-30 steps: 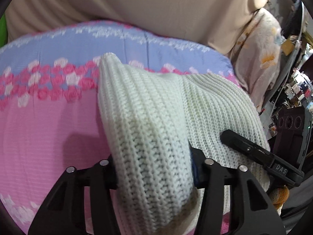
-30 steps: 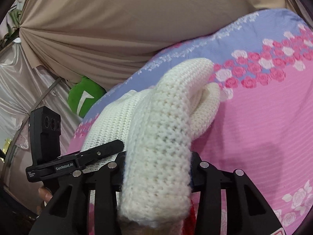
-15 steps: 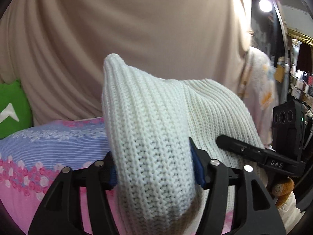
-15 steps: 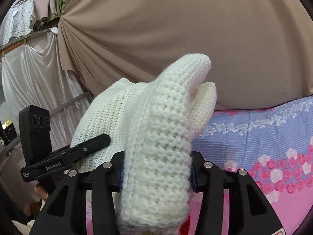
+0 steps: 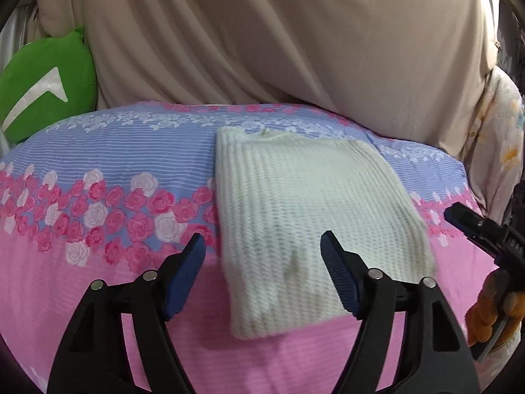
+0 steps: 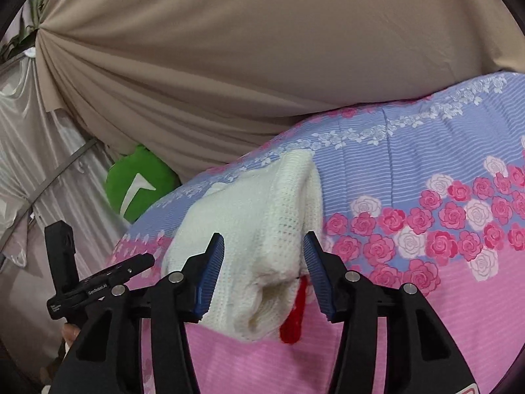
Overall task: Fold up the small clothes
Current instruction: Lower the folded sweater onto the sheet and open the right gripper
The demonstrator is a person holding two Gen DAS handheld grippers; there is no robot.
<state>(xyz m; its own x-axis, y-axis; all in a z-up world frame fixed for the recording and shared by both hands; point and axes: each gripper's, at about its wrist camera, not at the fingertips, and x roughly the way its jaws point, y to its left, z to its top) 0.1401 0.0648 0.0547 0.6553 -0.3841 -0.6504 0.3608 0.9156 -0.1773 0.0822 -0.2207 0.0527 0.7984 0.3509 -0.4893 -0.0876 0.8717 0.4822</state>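
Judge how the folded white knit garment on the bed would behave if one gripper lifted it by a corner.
The knit garment would probably flop and unfold: its layers lie loose and soft. It looks light. Its chunky ribbing likely grips the ridged fingers rather than slipping.

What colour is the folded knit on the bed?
Cream white, ribbed knit; clearest in the left wrist view.

One white knit garment (image 5: 308, 216), one floral bedcover (image 5: 98, 170), one green cushion (image 5: 42, 88), two tongs (image 5: 262, 256)
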